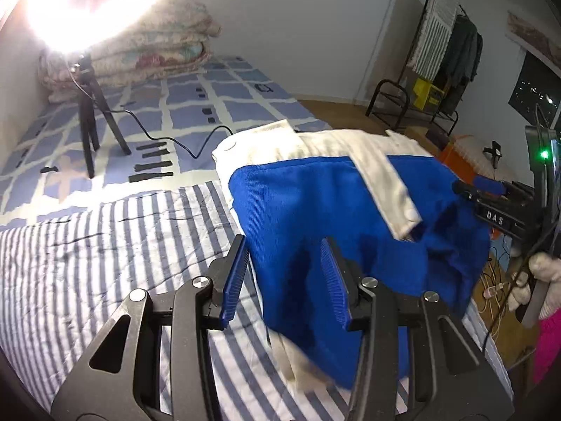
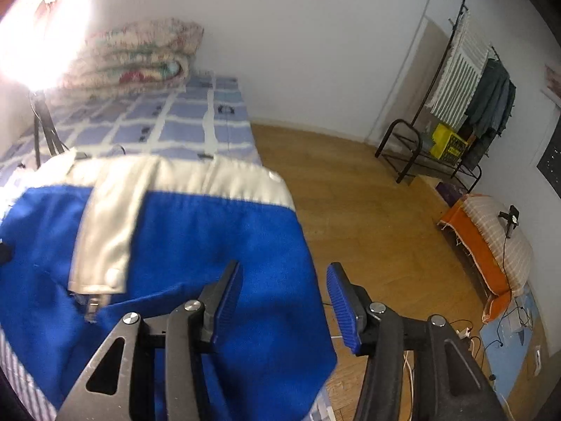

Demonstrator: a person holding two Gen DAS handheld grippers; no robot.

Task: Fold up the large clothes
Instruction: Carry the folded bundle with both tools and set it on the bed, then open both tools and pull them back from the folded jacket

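One big blue and white cloth jacket (image 1: 315,210) is seen lying on the striped bed sheet (image 1: 105,245) at the edge of the bed, with its right side hanging out over the brown wood floor (image 2: 368,228). Two claws are counted, and both the left claw (image 1: 284,277) and the right claw (image 2: 284,301) are spread wide with nothing pinched. The jacket could be dragged off the bed if that hanging side is pulled or only a thin bit is pinched.
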